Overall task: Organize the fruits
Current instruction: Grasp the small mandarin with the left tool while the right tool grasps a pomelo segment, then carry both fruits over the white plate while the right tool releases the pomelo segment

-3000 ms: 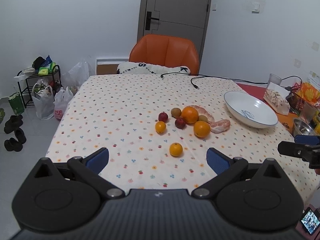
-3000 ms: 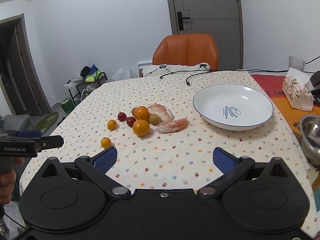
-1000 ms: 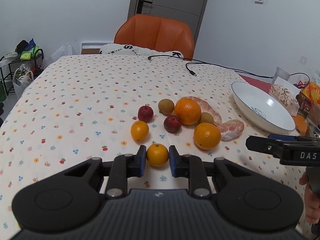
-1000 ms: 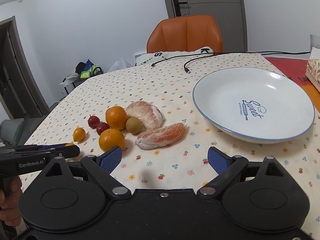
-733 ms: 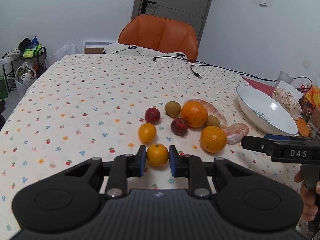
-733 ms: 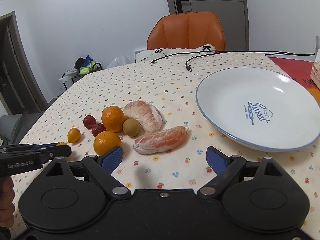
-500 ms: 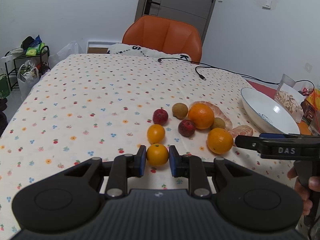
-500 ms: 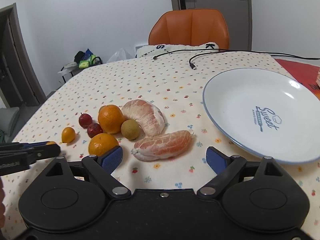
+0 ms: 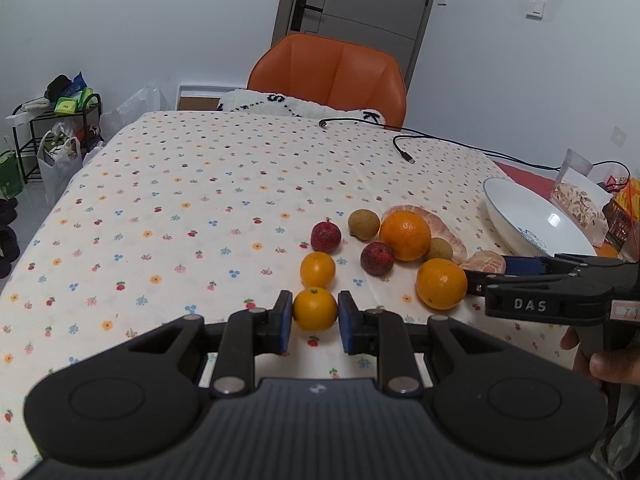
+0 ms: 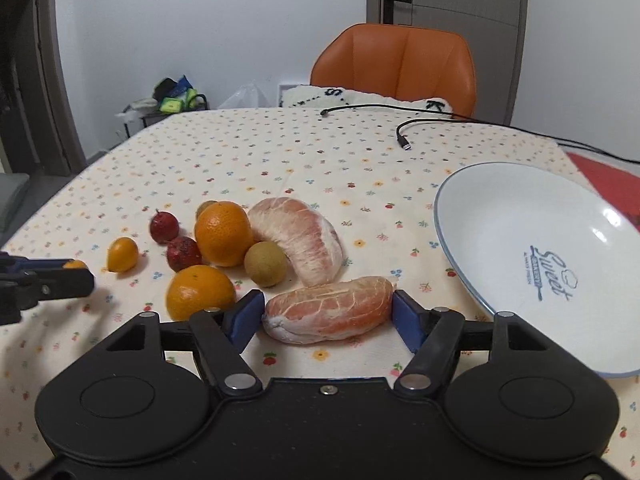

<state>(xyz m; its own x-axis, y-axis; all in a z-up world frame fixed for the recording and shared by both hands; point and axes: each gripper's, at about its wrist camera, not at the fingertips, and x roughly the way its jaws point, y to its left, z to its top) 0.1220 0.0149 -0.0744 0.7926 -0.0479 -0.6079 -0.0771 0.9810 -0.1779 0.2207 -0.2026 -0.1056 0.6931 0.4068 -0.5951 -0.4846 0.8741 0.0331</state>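
The left gripper (image 9: pixel 315 322) pinches a small orange (image 9: pixel 315 309) between its two blue pads, both pads touching the fruit, which sits at or just above the tablecloth (image 9: pixel 192 200). The right gripper (image 10: pixel 327 320) straddles a peeled pomelo segment (image 10: pixel 328 314) lengthwise; its pads sit at the two ends of the segment, touching or almost touching — whether they press cannot be told.

Ahead of the left gripper, a second small orange (image 9: pixel 317 269) lies just beyond the held one. Further ahead and to its right lies the fruit cluster: two red fruits (image 9: pixel 326 236), two brown round fruits (image 9: pixel 363 224), two large oranges (image 9: pixel 405 235) and a larger peeled pomelo piece (image 10: pixel 300 240). A white bowl with a blue rim (image 10: pixel 500 184) stands to the right of the right gripper, apart from the fruit and holding nothing.

Surface: a table under a cream cloth printed with small flowers and cherries. A black cable (image 10: pixel 404 124) lies across the far edge. Room: an orange chair (image 9: pixel 332 76) stands at the far side of the table, a grey door (image 9: pixel 360 4) behind it, white walls — a dark rack with bags (image 9: pixel 52 136) at far left of the left gripper. A hand (image 9: pixel 600 364) grips the right gripper's handle
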